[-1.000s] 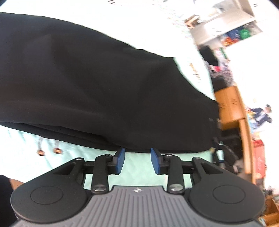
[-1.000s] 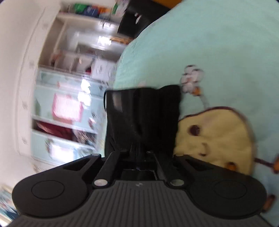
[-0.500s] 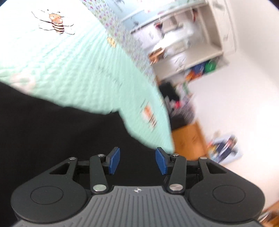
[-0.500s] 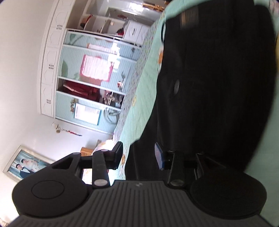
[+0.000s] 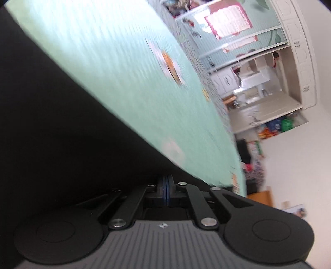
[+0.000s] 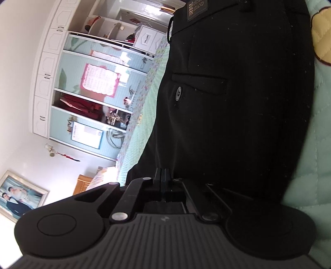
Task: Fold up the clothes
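Black trousers (image 6: pixel 238 113) lie flat on a mint quilted bedspread (image 6: pixel 314 155), with the waistband label (image 6: pixel 196 8) far from me and a buttoned back pocket (image 6: pixel 178 93) facing up. My right gripper (image 6: pixel 164 172) is shut, its tips pinched at the near left edge of the trousers. In the left wrist view the trousers (image 5: pixel 62 124) fill the left half as a dark, blurred mass over the bedspread (image 5: pixel 124 72). My left gripper (image 5: pixel 167 180) is shut too, its blue pads pressed together right where the cloth's edge ends.
A white wardrobe with mint panels and open shelves (image 6: pixel 82 93) stands past the bed, and it also appears as shelving (image 5: pixel 258 82) in the left wrist view. A framed photo (image 6: pixel 18 196) hangs on the wall. A wooden piece (image 5: pixel 260 197) stands beside the bed.
Both grippers stood open half a second ago and have closed at the trousers' edge. The left one swung across and down to the cloth. The right one, earlier holding cloth aloft, is low over the flat trousers.
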